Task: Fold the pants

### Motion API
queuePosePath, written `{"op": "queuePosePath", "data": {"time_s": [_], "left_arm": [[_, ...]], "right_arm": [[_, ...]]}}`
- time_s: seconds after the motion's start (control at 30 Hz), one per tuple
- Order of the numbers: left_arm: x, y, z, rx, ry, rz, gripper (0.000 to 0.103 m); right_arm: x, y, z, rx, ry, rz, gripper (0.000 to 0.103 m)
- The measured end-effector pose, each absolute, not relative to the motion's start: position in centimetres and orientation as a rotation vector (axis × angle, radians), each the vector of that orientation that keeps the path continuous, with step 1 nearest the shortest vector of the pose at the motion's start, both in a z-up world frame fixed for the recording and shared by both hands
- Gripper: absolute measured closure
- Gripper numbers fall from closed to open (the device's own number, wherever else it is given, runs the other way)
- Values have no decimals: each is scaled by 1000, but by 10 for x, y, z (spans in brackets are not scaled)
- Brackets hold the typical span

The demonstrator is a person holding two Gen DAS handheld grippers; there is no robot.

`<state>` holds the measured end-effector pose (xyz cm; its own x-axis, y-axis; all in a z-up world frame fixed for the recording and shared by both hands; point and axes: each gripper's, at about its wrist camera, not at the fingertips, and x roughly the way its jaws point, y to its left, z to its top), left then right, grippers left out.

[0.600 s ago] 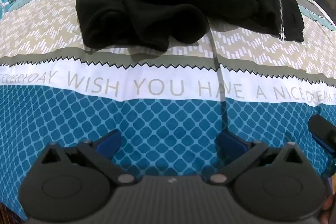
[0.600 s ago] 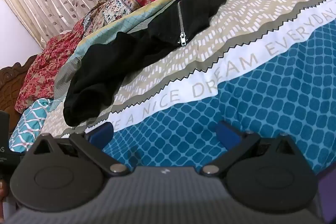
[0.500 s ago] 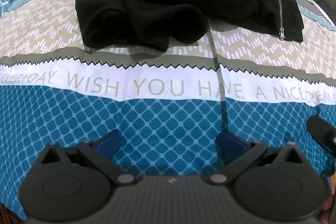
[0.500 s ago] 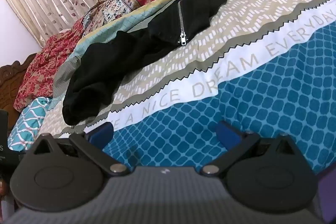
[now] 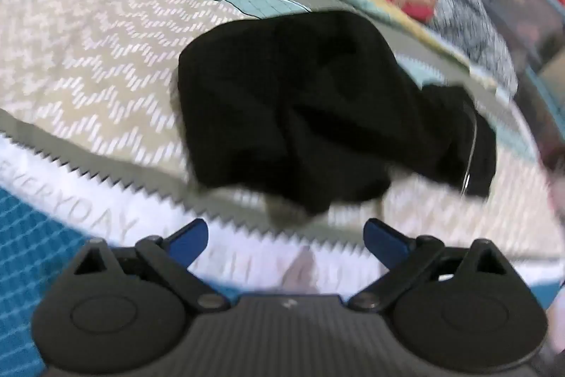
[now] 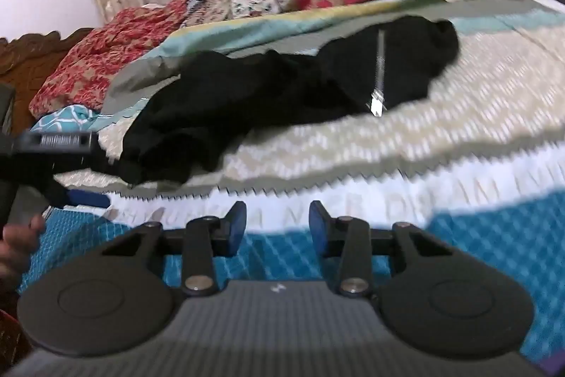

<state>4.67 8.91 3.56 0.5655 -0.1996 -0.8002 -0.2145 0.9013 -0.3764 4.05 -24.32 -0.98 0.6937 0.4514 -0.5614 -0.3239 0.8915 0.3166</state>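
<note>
With my left hand-held gripper wide and my right hand-held gripper narrower, both empty, I should pinch the crumpled pants at an edge and spread them flat on the bed.

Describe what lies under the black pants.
The pants lie crumpled on the bedspread, over its beige zigzag band. Anything beneath the heap itself is hidden.

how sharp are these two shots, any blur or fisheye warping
Left wrist view: heavy motion blur on the bedspread and black pants, while the left gripper stays crisp. Right wrist view: similar smearing, zipper streaked, right gripper sharp. Both bend the bed's stripes into curves.
</note>
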Motion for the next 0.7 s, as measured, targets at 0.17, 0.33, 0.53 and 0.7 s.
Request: {"op": "queuePosePath", "data": {"time_s": [0.17,0.33,0.53,0.7], "left_arm": [[85,117,13,-674,1003,39,27],[120,126,39,-665,930,27,89],[175,90,137,-366,648,13,88],[193,75,164,-323,523,156,14]], "right_arm": [[83,-235,-6,137,688,446,59],[130,-242,-16,221,739,410,58],[159,-254,-30,425,806,367,58],[155,-271,-44,664,796,314,58]]}}
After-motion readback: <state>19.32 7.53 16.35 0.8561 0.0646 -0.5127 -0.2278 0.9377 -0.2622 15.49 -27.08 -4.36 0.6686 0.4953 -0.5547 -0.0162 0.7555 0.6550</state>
